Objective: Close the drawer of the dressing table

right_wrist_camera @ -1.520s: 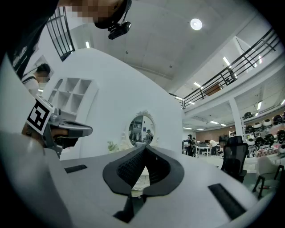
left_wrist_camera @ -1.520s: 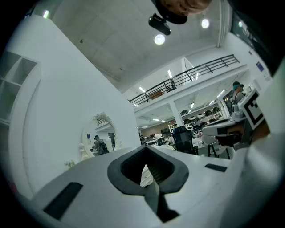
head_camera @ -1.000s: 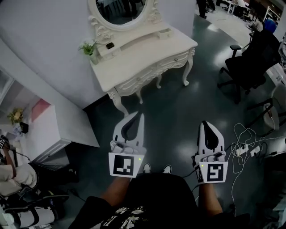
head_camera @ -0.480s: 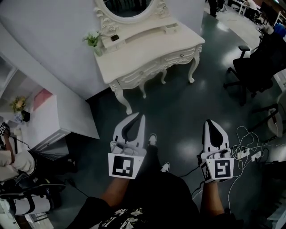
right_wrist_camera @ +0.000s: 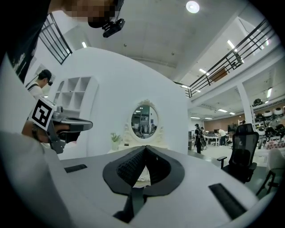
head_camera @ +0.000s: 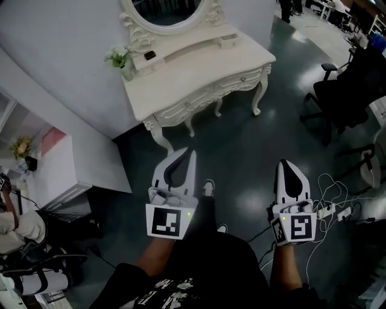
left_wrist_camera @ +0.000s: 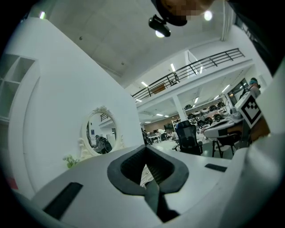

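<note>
The white carved dressing table [head_camera: 199, 69] with its oval mirror [head_camera: 172, 9] stands against the wall, well ahead of both tools. Its small upper drawer [head_camera: 224, 41] juts out beside the mirror. The left gripper [head_camera: 192, 155] and right gripper [head_camera: 284, 164] are both closed on nothing. Each carries a black-and-white square marker [head_camera: 164, 222]; the shirt print [head_camera: 163, 293] is too blurred to read.

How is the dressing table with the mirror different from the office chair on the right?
The dressing table is white; the office chair is black. The dressing table stands against the wall; the office chair stands out on the floor, away from that wall. The dressing table has curvy carved legs; the office chair has one spread-out base. Both stand on the same dark floor.
</note>
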### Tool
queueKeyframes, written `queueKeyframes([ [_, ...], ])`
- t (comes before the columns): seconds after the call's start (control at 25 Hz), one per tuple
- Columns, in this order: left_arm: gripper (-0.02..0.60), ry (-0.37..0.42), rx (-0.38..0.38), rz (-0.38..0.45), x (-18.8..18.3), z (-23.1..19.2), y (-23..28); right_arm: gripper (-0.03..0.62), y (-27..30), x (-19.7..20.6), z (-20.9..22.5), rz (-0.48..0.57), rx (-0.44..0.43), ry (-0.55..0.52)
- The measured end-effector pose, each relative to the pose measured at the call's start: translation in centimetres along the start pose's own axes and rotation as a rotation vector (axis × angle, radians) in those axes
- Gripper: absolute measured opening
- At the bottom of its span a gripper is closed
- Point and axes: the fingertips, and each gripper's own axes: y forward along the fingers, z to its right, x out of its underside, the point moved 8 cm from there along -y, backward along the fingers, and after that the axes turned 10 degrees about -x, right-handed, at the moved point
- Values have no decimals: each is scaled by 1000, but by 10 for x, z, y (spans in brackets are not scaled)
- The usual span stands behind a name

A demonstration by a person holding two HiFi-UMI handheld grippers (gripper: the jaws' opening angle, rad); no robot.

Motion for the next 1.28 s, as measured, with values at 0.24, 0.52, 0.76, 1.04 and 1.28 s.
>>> queueKeyframes([
  [0.24, 2, 3, -15, 2, 2, -10, 37, -9, 33, 1, 20, -4, -2, 3],
  [0.52, 2, 13, 6, 21, -6, -19, 83, -9, 69, -11, 41, 15, 18, -4],
  [0.76, 2, 15, 30, 27, -6, -34, 120, -9, 102, -16, 50, 9, 36, -14],
  [1.04, 2, -3, 81, 33, -3, -58, 171, -9, 148, -23, 59, -5, 73, -28],
  [1.28, 2, -24, 107, 49, 0, -72, 207, -8, 182, -26, 67, -5, 91, -47],
])
